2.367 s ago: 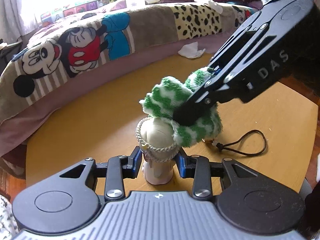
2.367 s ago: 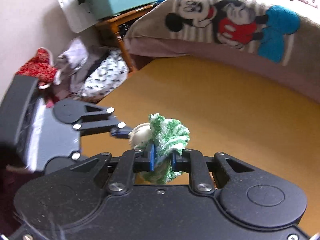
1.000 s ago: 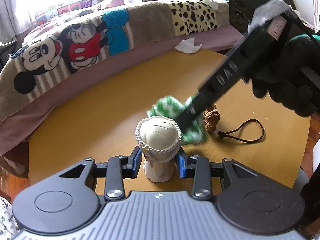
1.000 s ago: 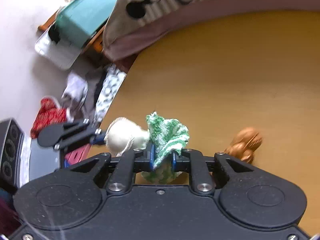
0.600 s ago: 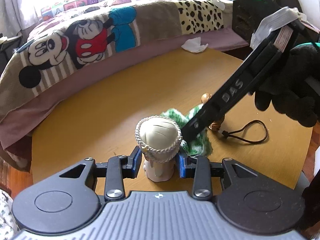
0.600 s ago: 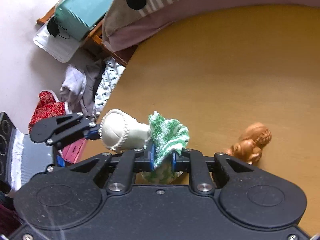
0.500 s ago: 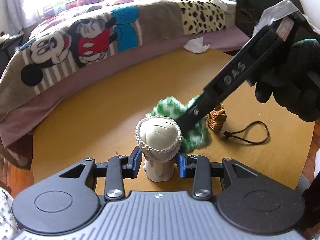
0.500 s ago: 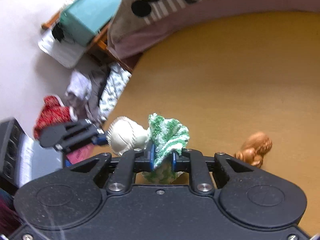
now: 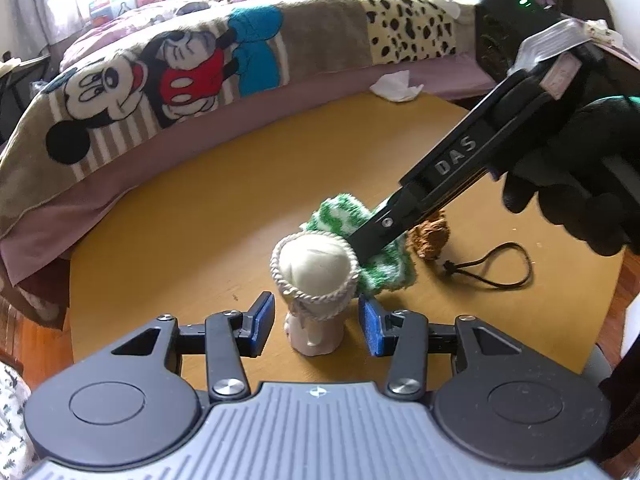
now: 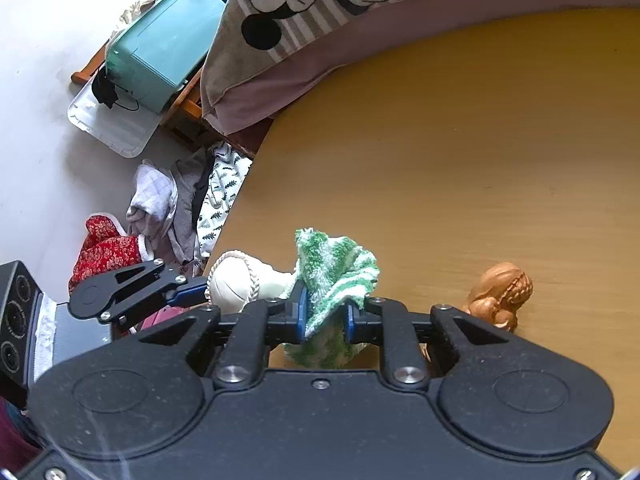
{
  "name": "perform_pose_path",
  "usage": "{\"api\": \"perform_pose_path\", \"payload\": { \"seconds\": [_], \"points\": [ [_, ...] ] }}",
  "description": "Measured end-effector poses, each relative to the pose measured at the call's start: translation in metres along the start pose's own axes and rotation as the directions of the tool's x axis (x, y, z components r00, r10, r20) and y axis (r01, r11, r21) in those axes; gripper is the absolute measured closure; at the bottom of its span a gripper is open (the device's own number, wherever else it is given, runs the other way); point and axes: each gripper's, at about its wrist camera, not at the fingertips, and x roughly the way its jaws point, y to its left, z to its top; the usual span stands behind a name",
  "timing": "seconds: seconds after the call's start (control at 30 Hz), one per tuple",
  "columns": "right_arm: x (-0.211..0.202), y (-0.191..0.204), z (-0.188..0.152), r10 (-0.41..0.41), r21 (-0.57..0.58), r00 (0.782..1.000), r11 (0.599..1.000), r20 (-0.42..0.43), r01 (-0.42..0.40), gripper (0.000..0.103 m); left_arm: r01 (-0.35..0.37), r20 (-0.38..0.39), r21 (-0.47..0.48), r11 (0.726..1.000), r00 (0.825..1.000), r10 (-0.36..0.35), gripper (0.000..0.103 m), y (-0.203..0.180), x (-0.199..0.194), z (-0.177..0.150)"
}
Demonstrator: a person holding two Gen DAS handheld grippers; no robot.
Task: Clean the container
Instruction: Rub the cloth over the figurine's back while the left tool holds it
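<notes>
Cream container [image 9: 314,276] stands at lower centre as left tongs [image 9: 316,320] open off it; right tongs [image 10: 323,316] clamp green cloth [image 10: 334,276] beside its rim, wiping seemingly finished.

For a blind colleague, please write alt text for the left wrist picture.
A small cream cup stands on a round wooden table between the opening left gripper pads, untouched. The right gripper presses a green-and-white cloth beside its rim.

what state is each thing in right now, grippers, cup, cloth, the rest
left gripper: jaws opening, pads clear of the cup between them
cream cup: upright on the table
right gripper: shut on the cloth
green cloth: bunched, against the cup's rim
brown figurine: on the table
black cord: loose
</notes>
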Motion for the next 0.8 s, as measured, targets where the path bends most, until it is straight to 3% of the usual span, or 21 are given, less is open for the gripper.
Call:
{"api": "perform_pose_path", "payload": {
  "seconds": [0.13, 0.2, 0.3, 0.43, 0.63, 0.8],
  "points": [
    [-0.001, 0.0, -0.001, 0.007, 0.012, 1.0, 1.0, 0.003, -0.007, 0.085, 0.0, 0.013, 0.01, 1.0, 1.0, 0.0, 0.059, 0.0, -0.003, 0.002],
    [-0.002, 0.001, -0.002, 0.02, 0.019, 1.0, 1.0, 0.01, -0.02, 0.085, 0.003, 0.015, 0.012, 1.0, 1.0, -0.003, 0.065, 0.001, -0.004, 0.003],
    [-0.007, 0.009, -0.005, 0.05, -0.035, 0.998, 0.998, 0.034, -0.049, 0.085, -0.001, 0.007, 0.017, 1.0, 1.0, 0.001, 0.066, 0.002, -0.004, 0.003],
    [-0.008, 0.008, -0.007, 0.061, -0.033, 0.997, 0.998, 0.047, -0.059, 0.085, -0.004, 0.008, -0.043, 0.999, 1.0, 0.005, 0.067, 0.005, -0.003, 0.004],
    [0.014, 0.022, -0.021, -0.042, -0.129, 0.999, 0.991, -0.018, 0.04, 0.085, -0.03, 0.001, -0.124, 0.992, 1.0, 0.031, 0.067, 0.004, -0.002, 0.005],
    [-0.004, 0.017, -0.012, 0.015, -0.091, 0.999, 0.996, 0.047, -0.011, 0.085, -0.006, -0.01, -0.155, 0.988, 1.0, 0.004, 0.067, 0.011, -0.005, 0.005]
  ]
}}
